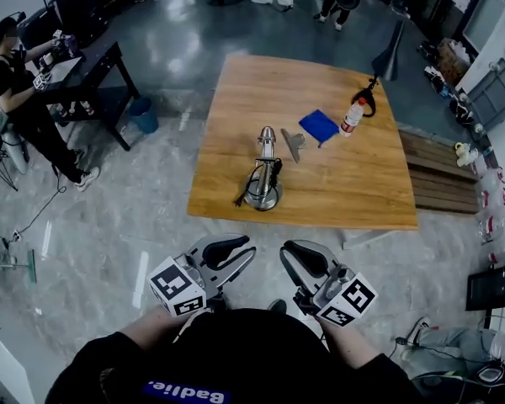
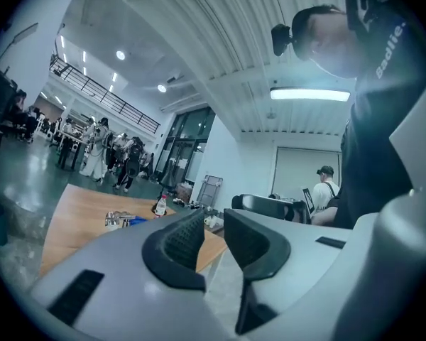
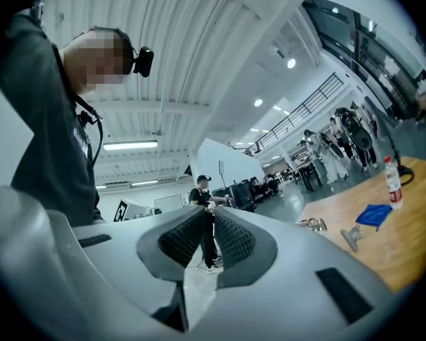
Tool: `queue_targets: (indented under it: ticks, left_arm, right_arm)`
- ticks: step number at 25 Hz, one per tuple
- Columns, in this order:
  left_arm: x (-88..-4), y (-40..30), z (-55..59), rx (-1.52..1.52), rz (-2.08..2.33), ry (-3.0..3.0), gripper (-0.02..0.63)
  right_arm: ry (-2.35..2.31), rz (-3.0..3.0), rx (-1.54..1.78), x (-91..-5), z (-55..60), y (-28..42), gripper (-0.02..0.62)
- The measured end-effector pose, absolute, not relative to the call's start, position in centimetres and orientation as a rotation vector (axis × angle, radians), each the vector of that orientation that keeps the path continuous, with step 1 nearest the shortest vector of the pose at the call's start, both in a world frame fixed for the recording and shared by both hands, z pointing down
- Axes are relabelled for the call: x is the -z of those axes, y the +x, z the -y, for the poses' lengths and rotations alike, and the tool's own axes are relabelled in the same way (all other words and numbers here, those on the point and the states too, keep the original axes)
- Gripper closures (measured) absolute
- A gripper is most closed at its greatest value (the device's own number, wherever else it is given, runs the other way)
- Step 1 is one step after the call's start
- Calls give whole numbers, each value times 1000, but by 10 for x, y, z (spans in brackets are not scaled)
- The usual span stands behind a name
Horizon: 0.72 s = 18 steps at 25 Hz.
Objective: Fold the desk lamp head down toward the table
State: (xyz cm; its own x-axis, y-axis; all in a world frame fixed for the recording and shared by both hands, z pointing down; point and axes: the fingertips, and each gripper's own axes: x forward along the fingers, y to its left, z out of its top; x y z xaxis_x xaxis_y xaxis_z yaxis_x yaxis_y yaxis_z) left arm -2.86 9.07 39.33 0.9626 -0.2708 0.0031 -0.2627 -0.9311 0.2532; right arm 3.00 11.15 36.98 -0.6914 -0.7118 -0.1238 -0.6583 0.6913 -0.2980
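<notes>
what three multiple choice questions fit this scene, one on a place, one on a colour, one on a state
1. Where does the desk lamp stand?
A on the table, toward its near edge
B on a shelf
C on a stool

2. What colour is the cloth?
A red
B blue
C green

3. What is between the jaws of the left gripper?
A the lamp
B the cloth
C nothing

Answers:
1 A, the head view shows its base on the wood.
2 B, it is plainly blue against the wood.
3 C, its jaws stand apart with only background between them.
</notes>
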Motion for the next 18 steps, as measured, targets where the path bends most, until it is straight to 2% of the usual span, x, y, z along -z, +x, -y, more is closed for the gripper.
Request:
queue_targets:
  ticks: [5, 18]
  left_arm:
    - [-389, -13, -102, 71, 436, 2873, 597]
    - [-385, -6, -125, 45, 378, 2899, 597]
  right_arm:
    - [-1132, -2744, 176, -365, -125, 34, 587]
    - [-1148, -2818, 99, -368, -146, 21, 591]
